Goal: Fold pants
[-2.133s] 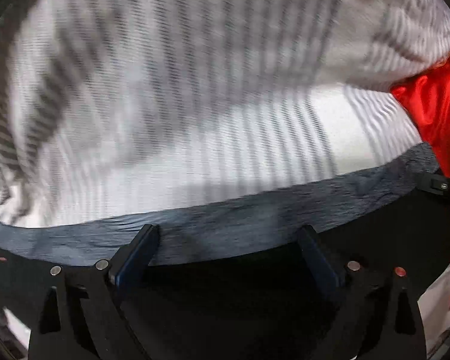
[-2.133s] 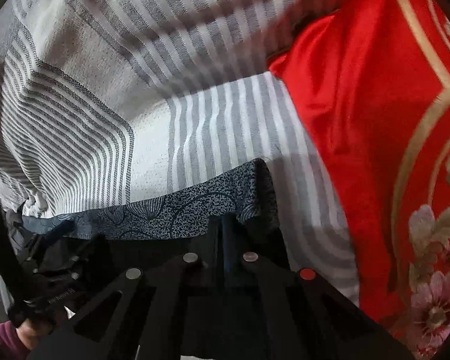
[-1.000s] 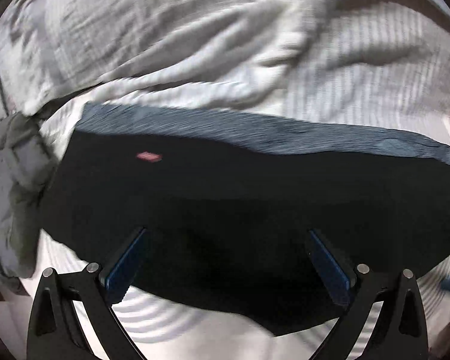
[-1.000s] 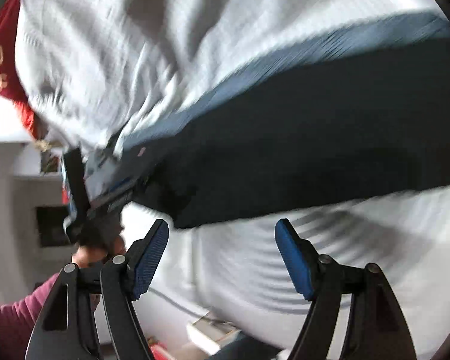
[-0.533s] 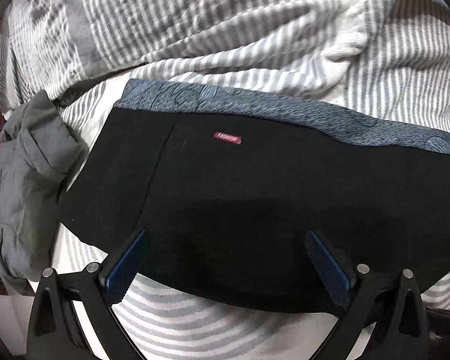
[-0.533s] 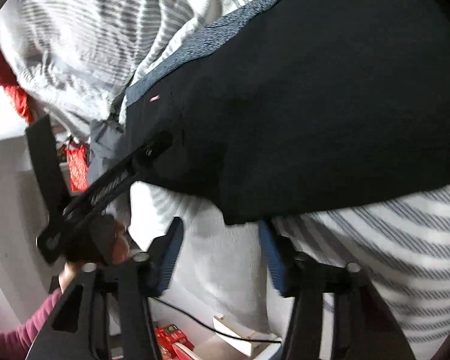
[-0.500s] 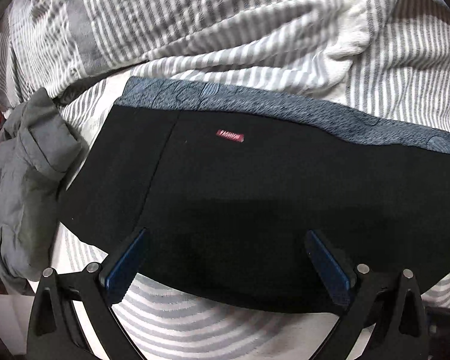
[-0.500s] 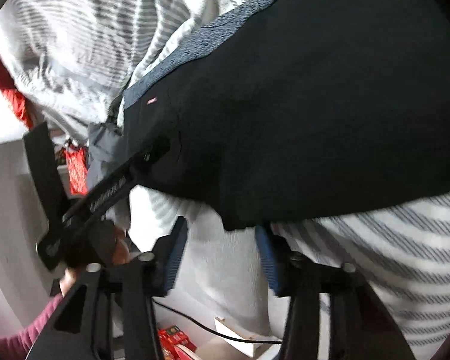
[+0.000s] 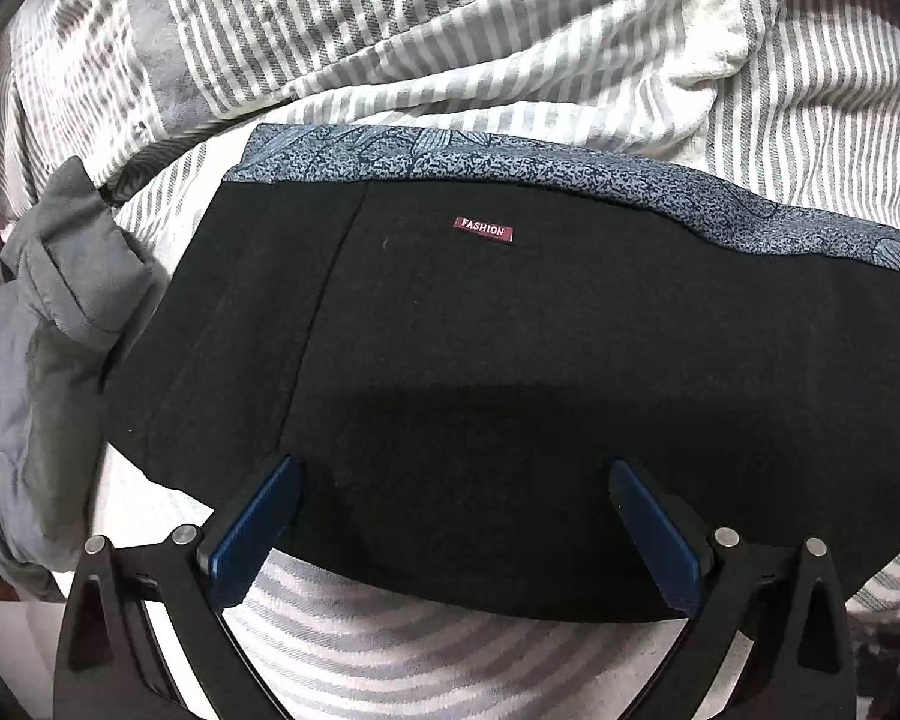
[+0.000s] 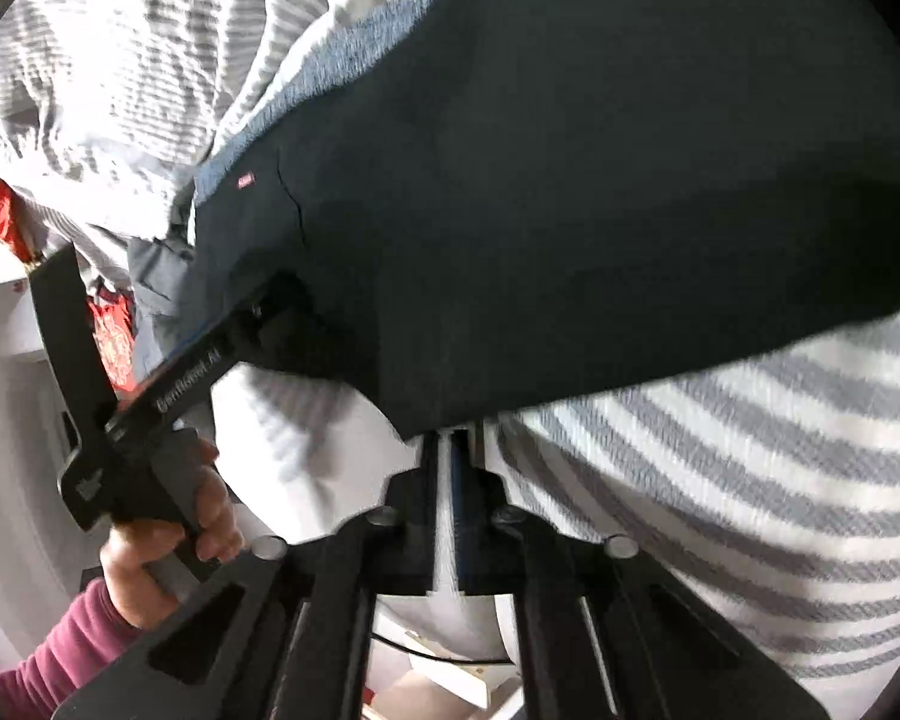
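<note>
The black pants point(image 9: 510, 360) lie flat on the striped bedsheet point(image 9: 450, 660), with a blue patterned waistband point(image 9: 510, 165) at the far side and a small red "FASHION" label point(image 9: 483, 229). My left gripper point(image 9: 450, 516) is open, its blue fingers point(image 9: 252, 525) resting over the pants' near edge. In the right wrist view the pants point(image 10: 570, 180) fill the upper frame. My right gripper point(image 10: 459, 450) is shut at the pants' near corner; whether cloth is pinched between the fingers cannot be told. The left gripper point(image 10: 258, 324) shows there too, held by a hand.
A grey garment point(image 9: 36, 360) lies bunched left of the pants. Rumpled striped bedding point(image 9: 450, 30) rises behind the waistband. Red cloth point(image 10: 111, 336) and the bed's edge over the floor show at the left in the right wrist view.
The right gripper has closed from open to shut at the pants' near corner. The left gripper has stayed open and still over the pants.
</note>
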{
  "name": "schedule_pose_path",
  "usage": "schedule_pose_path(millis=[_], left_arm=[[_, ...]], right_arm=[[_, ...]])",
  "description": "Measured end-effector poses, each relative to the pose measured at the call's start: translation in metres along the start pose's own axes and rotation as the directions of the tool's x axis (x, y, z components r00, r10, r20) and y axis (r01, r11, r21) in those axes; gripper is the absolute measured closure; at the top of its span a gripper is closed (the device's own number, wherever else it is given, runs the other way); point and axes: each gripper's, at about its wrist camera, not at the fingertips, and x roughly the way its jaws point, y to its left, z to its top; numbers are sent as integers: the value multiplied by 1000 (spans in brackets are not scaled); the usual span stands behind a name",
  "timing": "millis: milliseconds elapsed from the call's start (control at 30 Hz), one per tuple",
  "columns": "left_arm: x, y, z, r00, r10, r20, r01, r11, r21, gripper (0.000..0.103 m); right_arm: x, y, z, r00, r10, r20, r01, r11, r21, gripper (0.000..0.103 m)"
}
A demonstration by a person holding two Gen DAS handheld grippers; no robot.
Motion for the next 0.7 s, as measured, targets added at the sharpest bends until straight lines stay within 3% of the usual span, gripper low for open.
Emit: schedule_pose_path(millis=[133,200,233,267,500,700], left_arm=[[3,0,2,999,-20,-25,20,1000,7,0],[3,-1,3,999,-21,-37,22,1000,16,0],[4,-2,4,999,-21,-49,22,1000,21,0],[3,-4,5,998,-11,-58,13,1000,24,0],[-25,-35,3,997,-17,-70,20,999,36,0],[-57,-102,5,996,-81,-42,86,987,134,0]], right_arm=[[-18,14,-10,999,36,-15,-36,998,-60,96],[-32,13,-15,1000,19,-22,-20,998,-66,70],[-40,10,-17,1000,8,-10,-8,998,-59,45],[-48,7,-18,1000,10,9,-10,999,-50,35],[-92,-39,-21,997,21,73,-26,997,72,35],[-150,-93,-25,975,70,211,-107,980,169,35]])
